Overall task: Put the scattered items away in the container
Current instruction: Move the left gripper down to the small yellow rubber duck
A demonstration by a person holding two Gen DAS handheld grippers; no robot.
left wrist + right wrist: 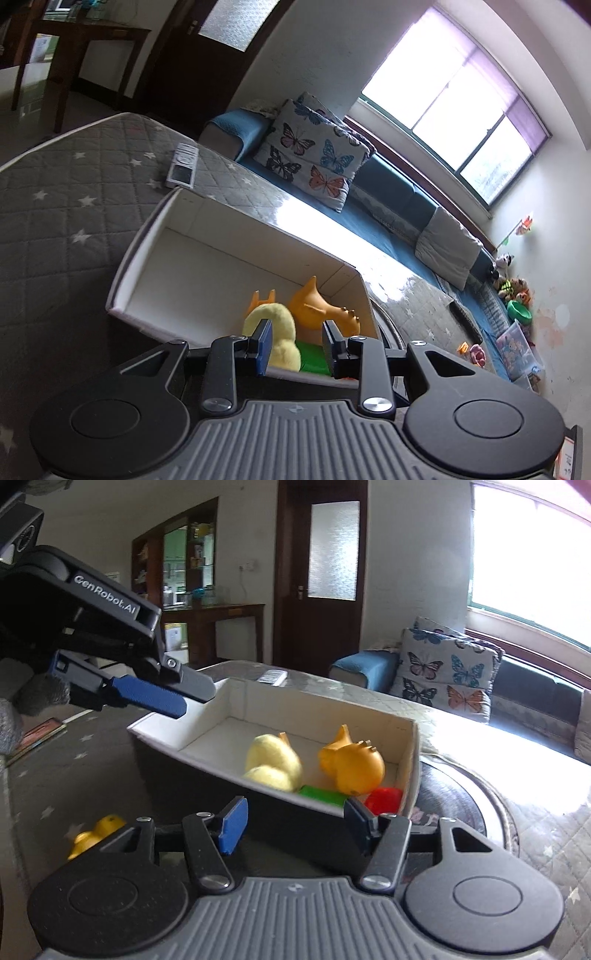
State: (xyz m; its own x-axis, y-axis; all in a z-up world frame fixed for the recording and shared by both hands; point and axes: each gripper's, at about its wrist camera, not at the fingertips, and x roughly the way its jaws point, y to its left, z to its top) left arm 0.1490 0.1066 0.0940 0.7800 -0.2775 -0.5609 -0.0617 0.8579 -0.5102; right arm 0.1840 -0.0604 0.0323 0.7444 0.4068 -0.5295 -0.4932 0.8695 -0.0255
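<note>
A white-lined box [207, 731] stands on the star-quilted table; it also shows in the left wrist view [155, 229]. Inside lie a pale yellow plush toy [273, 762], an orange rubber toy [354, 766], a green block [323, 795] and a red piece [384, 799]. My left gripper [297, 345] is open and empty just above the box's near rim, over the plush [273, 325]; it also shows in the right wrist view [177, 698] over the box's left corner. My right gripper [295, 821] is open and empty in front of the box. A small yellow toy [94, 834] lies on the table at the left.
A remote control [183, 166] lies on the table beyond the box. A sofa with a butterfly cushion [447, 674] runs along the window wall. A round dark mat [458, 805] sits right of the box. Toys and a green bowl [519, 312] sit at the sofa's far end.
</note>
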